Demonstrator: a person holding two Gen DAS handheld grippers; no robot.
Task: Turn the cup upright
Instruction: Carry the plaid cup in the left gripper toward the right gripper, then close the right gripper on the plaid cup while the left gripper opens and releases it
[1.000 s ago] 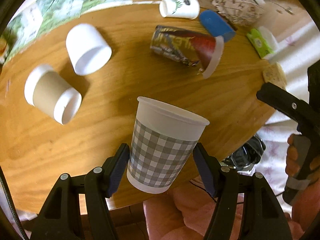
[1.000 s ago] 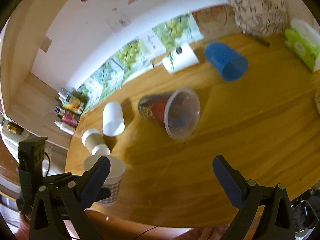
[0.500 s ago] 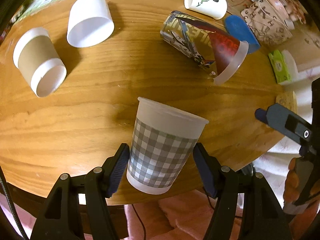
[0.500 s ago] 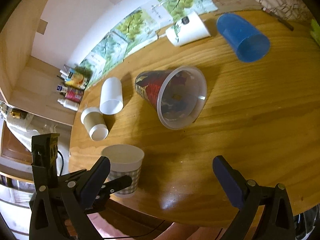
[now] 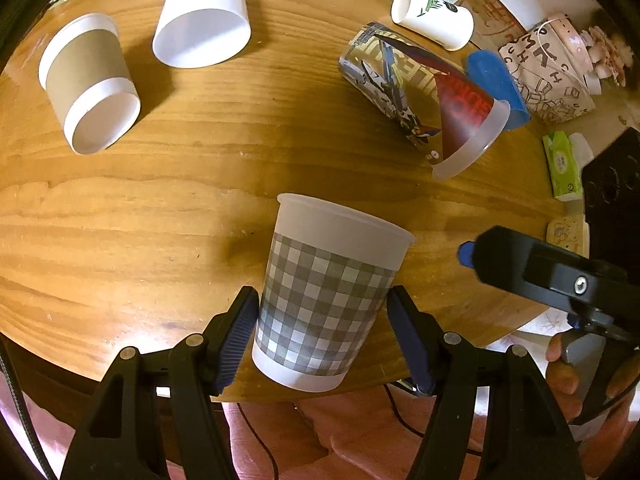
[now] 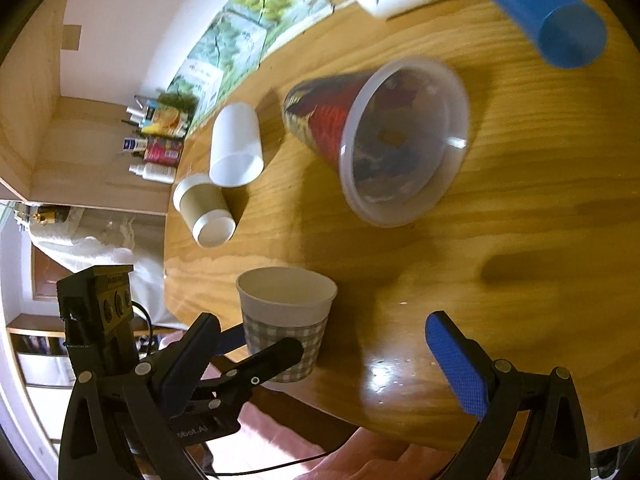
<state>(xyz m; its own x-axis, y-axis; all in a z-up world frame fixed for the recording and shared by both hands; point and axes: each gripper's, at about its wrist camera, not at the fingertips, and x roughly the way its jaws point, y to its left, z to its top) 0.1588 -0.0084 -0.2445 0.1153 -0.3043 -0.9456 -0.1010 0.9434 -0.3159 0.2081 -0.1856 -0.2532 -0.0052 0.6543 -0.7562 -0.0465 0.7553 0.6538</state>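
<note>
A grey-checked paper cup [image 5: 324,304] stands upright on the round wooden table [image 5: 160,208] near its front edge, also in the right wrist view [image 6: 286,326]. My left gripper [image 5: 324,328] straddles the cup, its blue pads on either side with small gaps, so it is open. My right gripper [image 6: 332,360] is open and empty above the table edge, to the right of the cup. It shows in the left wrist view [image 5: 536,268] at the right.
Other cups lie on their sides: a brown-sleeved one [image 5: 90,84], a white one [image 5: 202,20], a large printed plastic one [image 5: 424,96], a blue one [image 5: 496,84] and a white printed one [image 5: 434,18]. A tissue pack [image 5: 562,166] and patterned bag [image 5: 548,76] sit at right.
The left gripper has lowered the checked cup onto the table and its pads have loosened from the cup's sides. The right gripper moved closer over the table toward the printed cup.
</note>
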